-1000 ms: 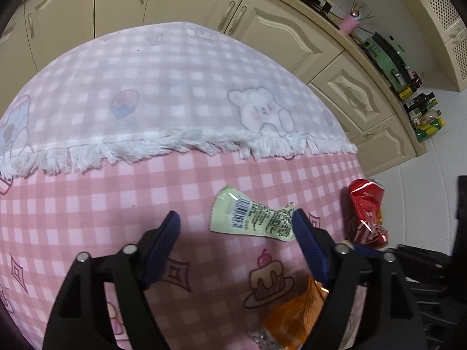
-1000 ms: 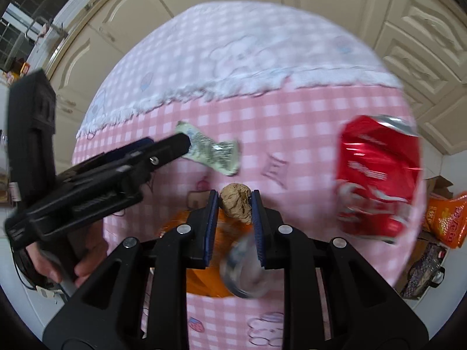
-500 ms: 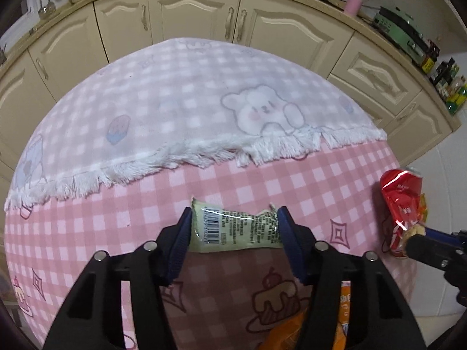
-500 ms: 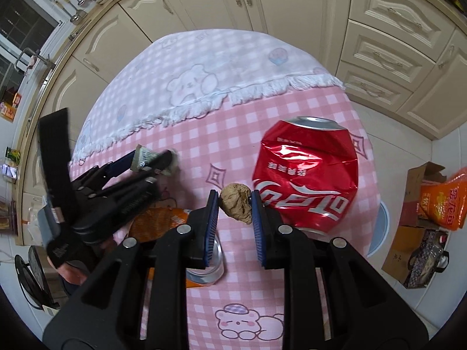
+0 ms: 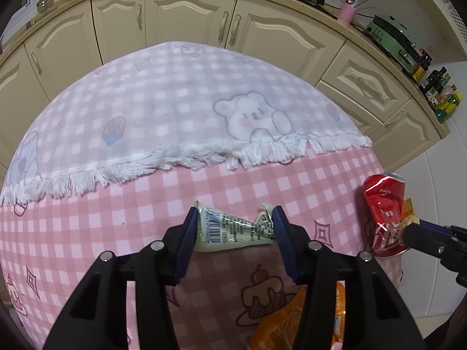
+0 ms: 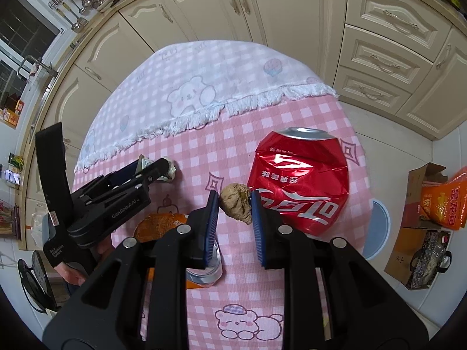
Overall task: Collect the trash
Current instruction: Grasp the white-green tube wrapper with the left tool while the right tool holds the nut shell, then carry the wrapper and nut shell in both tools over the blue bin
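My left gripper (image 5: 233, 218) is shut on a pale green wrapper (image 5: 230, 227) with a barcode, held crumpled above the pink checked tablecloth (image 5: 116, 218). My right gripper (image 6: 235, 201) is shut on a brown crumpled paper ball (image 6: 236, 204), held over the table. A crushed red cola can (image 6: 300, 180) lies on the cloth just right of the ball; it also shows in the left wrist view (image 5: 385, 210). The left gripper with the wrapper shows in the right wrist view (image 6: 157, 169). An orange snack bag (image 6: 157, 224) and a clear glass (image 6: 208, 271) sit below my grippers.
A white fringed cloth (image 5: 175, 108) covers the far half of the table. Cream kitchen cabinets (image 5: 181, 20) stand behind. Cardboard boxes with orange bags (image 6: 432, 204) sit on the floor at the right. A round blue-rimmed thing (image 6: 379, 227) lies beside the table.
My left gripper closed on the green wrapper and lifted it, crumpling it. My right gripper rose and moved right with the paper ball, toward the can.
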The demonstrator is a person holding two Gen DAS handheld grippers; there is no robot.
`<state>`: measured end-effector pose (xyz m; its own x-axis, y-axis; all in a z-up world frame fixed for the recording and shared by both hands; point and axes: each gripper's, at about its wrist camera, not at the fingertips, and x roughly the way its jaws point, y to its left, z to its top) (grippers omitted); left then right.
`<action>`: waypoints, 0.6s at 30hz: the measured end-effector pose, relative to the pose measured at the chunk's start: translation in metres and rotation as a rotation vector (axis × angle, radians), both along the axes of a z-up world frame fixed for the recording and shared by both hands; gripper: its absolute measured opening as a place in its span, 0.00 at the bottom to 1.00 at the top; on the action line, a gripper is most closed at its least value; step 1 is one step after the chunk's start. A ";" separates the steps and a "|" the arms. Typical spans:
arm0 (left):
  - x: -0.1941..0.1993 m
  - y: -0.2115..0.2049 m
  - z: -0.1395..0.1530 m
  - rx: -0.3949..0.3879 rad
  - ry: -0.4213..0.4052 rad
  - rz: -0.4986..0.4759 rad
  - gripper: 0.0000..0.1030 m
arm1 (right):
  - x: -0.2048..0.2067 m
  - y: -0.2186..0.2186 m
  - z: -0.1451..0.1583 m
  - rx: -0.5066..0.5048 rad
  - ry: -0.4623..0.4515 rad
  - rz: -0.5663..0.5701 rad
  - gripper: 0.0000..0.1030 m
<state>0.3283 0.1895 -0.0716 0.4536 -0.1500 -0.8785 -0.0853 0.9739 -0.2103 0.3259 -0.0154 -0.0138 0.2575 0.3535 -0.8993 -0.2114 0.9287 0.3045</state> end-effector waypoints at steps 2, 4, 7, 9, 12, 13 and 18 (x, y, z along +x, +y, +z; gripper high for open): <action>-0.002 -0.004 0.007 -0.008 -0.017 -0.009 0.48 | 0.000 -0.003 0.003 0.008 -0.005 -0.006 0.22; -0.001 -0.008 0.013 -0.003 -0.030 -0.014 0.48 | -0.001 -0.009 0.008 0.016 -0.017 -0.012 0.22; -0.003 -0.015 0.021 0.000 -0.046 -0.022 0.47 | -0.002 -0.018 0.013 0.026 -0.030 -0.024 0.22; -0.004 -0.021 0.027 -0.001 -0.054 -0.029 0.46 | -0.003 -0.026 0.016 0.032 -0.037 -0.037 0.22; -0.006 -0.033 0.034 -0.001 -0.062 -0.042 0.34 | -0.004 -0.044 0.018 0.045 -0.046 -0.063 0.22; -0.006 -0.038 0.037 0.001 -0.062 -0.047 0.05 | -0.005 -0.048 0.019 0.048 -0.047 -0.070 0.22; 0.000 -0.058 0.038 -0.006 -0.050 -0.073 0.00 | -0.007 -0.078 0.018 0.063 -0.052 -0.114 0.22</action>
